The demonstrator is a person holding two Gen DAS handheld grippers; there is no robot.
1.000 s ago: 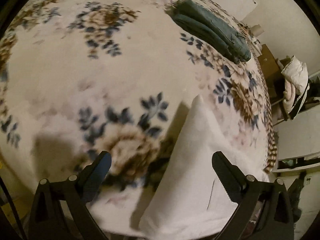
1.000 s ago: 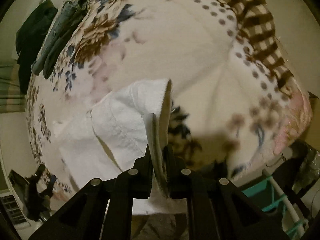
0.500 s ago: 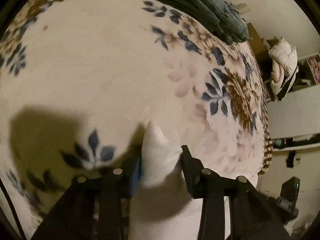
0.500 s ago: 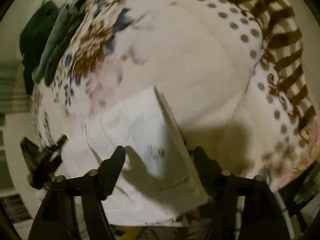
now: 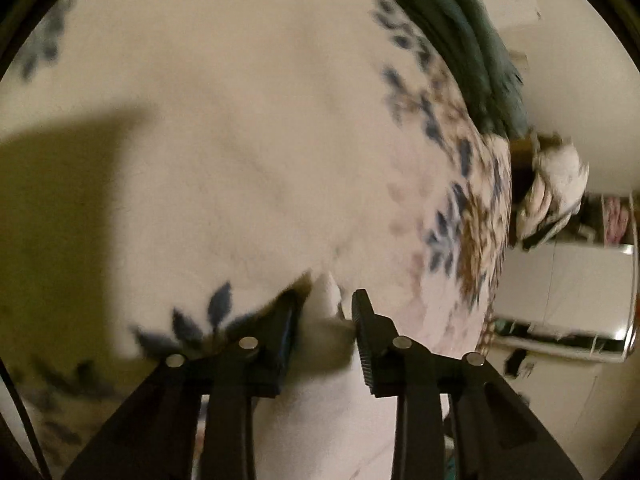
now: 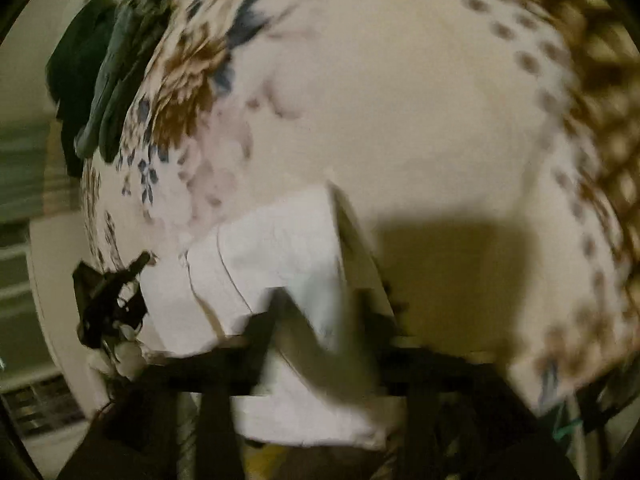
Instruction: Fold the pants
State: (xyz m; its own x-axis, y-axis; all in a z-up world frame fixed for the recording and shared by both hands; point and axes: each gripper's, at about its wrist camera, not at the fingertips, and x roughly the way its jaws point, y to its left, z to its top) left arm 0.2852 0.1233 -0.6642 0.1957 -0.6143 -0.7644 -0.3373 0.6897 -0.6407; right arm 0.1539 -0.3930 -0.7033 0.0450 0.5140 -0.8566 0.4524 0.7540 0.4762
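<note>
Two claws work our white pants (image 6: 280,264) on the bed (image 5: 240,140): left claw (image 5: 326,316) clamps a fold; right claw (image 6: 320,320) is blurred, so we cannot tell its state.

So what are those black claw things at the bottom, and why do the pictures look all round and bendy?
Those claws are grippers, two-finger pinchers that a person holds, one in each hand. Each gripper carries a little camera with a very wide lens, which bends everything into a ball shape. One picture looks along the left gripper, the other along the right gripper. Below them lies a cream blanket with blue and brown flowers, spread over what looks like a bed. On it are the white pants being folded. The left gripper is pinching a bunched bit of that white cloth. The right one is too blurry to tell whether it is holding on. At the far edge sits a pile of dark green clothes.
</note>
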